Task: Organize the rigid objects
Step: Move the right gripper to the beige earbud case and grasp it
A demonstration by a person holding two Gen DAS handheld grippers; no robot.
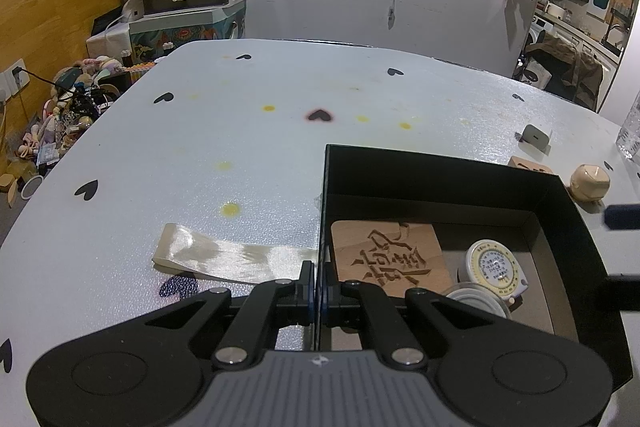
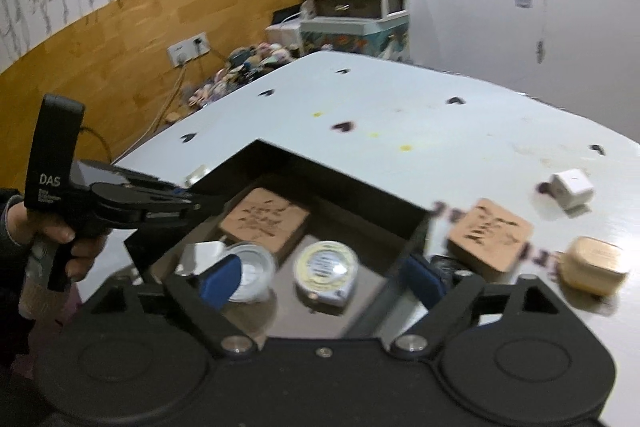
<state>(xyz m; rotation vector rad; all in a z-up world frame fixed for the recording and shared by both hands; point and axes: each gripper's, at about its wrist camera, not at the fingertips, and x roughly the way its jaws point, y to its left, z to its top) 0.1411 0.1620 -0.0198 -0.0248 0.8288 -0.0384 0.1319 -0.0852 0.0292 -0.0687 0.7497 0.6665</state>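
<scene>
Our left gripper (image 1: 319, 293) clamps the near-left wall of the open black cardboard box (image 1: 440, 167), steadying it. Our right gripper (image 2: 326, 277) hangs empty, blue pads spread wide, above the round yellow-faced tape measure (image 2: 325, 267) lying inside, apparently just dropped. The carved square wooden coaster (image 2: 490, 233) waits outside, right of the box.

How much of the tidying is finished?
Done: a carved wooden block, a tape measure and a small lidded tub lie in the black box. The left gripper clamps its wall; the right gripper is open, empty. Left: second wooden block, beige case, white cube.
</scene>
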